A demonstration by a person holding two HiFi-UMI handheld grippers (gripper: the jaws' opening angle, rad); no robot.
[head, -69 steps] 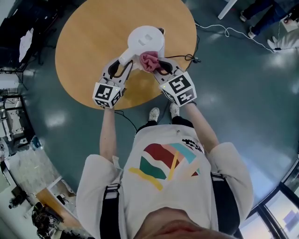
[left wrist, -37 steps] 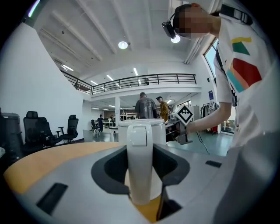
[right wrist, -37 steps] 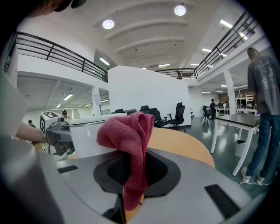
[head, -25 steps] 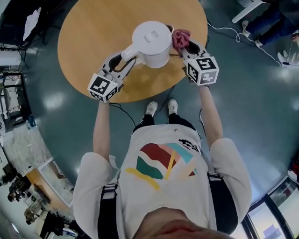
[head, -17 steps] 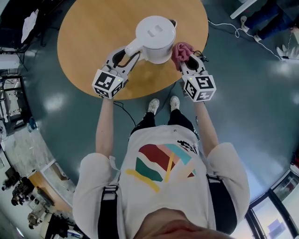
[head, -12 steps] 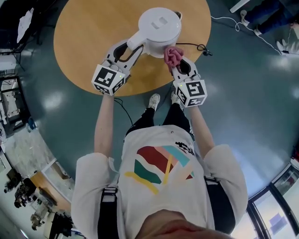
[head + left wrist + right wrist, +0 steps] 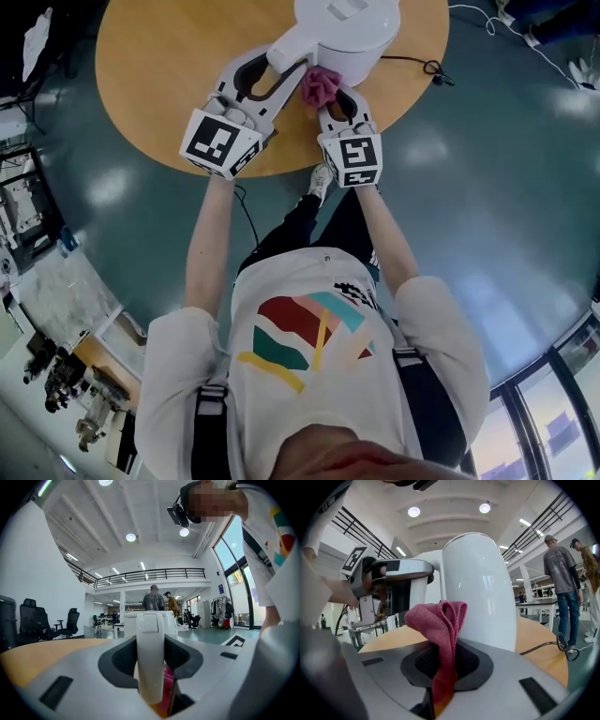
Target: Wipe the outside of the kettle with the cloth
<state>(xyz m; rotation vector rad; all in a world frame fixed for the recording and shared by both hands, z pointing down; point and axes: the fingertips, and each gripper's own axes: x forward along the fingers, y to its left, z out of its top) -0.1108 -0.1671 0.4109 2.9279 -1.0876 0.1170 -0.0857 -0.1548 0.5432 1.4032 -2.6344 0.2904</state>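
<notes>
The white kettle (image 7: 349,28) stood on the table (image 7: 150,84), at 12 o'clock in the head view. The left gripper (image 7: 274,67) had its jaws clamped on the handle (image 7: 150,658). At the kettle's 7 o'clock, the right gripper's (image 7: 330,96) jaws pinched the pink cloth (image 7: 319,84), seemingly against the kettle's wall.

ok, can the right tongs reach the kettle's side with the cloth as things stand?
Probably yes. The right tongs grip the cloth right beside the kettle, nothing between. The left tongs clamp the handle off to one side, out of the way.
</notes>
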